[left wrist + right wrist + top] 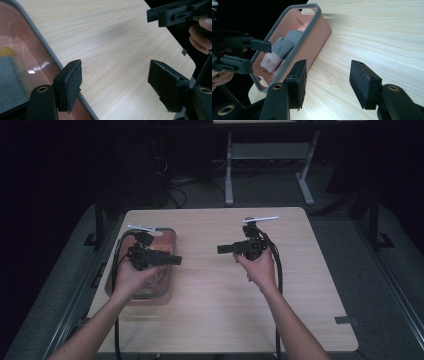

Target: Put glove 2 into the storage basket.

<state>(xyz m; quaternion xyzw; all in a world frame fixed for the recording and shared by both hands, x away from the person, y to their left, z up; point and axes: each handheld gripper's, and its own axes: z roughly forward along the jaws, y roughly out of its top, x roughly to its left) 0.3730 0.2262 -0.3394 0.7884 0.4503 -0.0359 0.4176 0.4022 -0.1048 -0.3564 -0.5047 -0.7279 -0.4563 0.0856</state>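
A pink bin (173, 270) with a grey rim stands at the left of the wooden table (215, 310). A grey and pink sock (284, 46) lies in the bin (312, 22). My left gripper (176, 260) hovers over the bin's right rim, points right, and is open with nothing between its jaws (115, 82). My right gripper (220, 249) is held over the table's middle and points left toward it. It too is open and holds nothing (328, 80). The two grippers face each other across a stretch of bare wood. The bin's rim (45, 47) runs under the left jaw.
A small dark tape mark (346, 320) sits near the table's right front corner. A black cable (278, 270) trails from each gripper toward the front edge. Behind the table stands another desk's grey frame (229, 170) on a dark floor.
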